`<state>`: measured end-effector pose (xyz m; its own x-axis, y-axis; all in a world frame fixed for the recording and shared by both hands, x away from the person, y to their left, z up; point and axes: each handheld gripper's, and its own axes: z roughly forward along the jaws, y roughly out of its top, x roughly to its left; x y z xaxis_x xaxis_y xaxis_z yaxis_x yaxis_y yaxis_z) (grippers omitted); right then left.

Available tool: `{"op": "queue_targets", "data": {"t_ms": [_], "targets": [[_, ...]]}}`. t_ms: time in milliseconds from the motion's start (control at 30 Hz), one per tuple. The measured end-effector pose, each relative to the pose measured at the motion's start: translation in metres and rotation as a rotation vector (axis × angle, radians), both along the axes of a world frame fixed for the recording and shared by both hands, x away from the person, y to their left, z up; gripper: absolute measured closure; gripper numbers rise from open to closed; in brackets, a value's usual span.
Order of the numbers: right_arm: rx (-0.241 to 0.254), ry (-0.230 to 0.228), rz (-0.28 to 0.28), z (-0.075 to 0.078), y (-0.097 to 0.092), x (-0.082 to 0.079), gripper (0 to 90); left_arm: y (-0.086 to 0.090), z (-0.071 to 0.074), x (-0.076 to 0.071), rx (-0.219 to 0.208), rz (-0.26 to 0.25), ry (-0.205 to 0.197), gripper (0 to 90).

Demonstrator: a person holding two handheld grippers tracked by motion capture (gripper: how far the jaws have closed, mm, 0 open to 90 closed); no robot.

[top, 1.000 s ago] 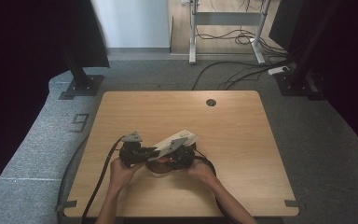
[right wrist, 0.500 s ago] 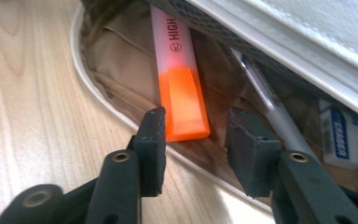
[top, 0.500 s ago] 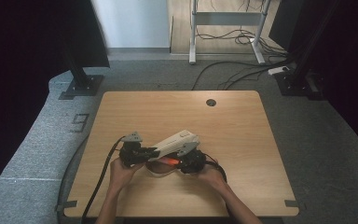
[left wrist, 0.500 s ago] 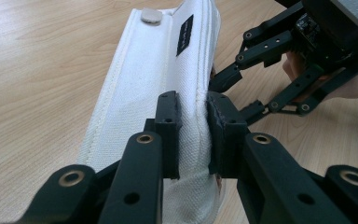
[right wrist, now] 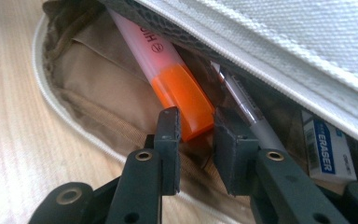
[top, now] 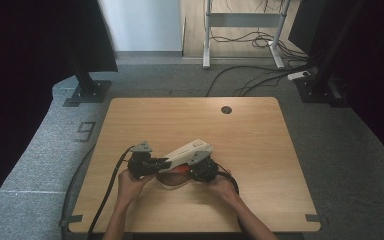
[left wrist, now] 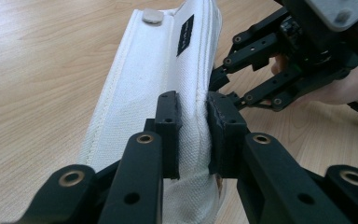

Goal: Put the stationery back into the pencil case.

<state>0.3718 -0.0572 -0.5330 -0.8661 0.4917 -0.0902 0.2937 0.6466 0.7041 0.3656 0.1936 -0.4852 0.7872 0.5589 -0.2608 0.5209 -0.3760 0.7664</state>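
— What's in the one pencil case (top: 187, 151) on the worktop (top: 260, 150)?
— One orange highlighter (right wrist: 179, 95), one pen (right wrist: 251, 119), one eraser (right wrist: 328, 151).
— Tools?
— Left tool (left wrist: 193, 135) clamps the case's flap; right tool (right wrist: 196, 140), just been closing, brackets the highlighter's end, not pressing.

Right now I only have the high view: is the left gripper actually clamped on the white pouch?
Observer: Yes. In the left gripper view the left gripper is shut on a fold of the pouch, with fabric pinched between the pads.
Operator: What's inside it?
Observer: The right gripper view shows an orange highlighter, a pen beside it and an eraser.
Operator: Has the right gripper got anything?
Observer: Not yet, as far as I can see. The right gripper has just been closing its jaws with the highlighter's orange cap between them, but a gap shows at one pad.
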Motion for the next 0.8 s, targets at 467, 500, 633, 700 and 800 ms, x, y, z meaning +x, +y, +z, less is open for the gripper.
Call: {"op": "queue_targets", "data": {"t_ms": [467,500,633,700,800], "targets": [[0.033,0.049,0.021,0.005,-0.009,-0.001,55.2,-0.004,-0.005,-0.003,0.028,-0.010,0.005,73.4],[0.035,0.050,0.023,0.006,-0.011,-0.002,53.8,-0.005,-0.005,-0.004,0.031,-0.012,0.004,72.9],[0.055,0.075,0.029,0.008,-0.018,-0.006,50.2,-0.007,-0.006,-0.006,0.041,-0.016,0.007,71.7],[0.059,0.084,0.029,0.009,-0.022,-0.008,48.9,-0.008,-0.007,-0.006,0.039,-0.016,0.010,71.0],[0.068,0.096,0.028,0.011,-0.028,-0.011,47.2,-0.009,-0.010,-0.008,0.042,-0.021,0.014,69.5]]}}
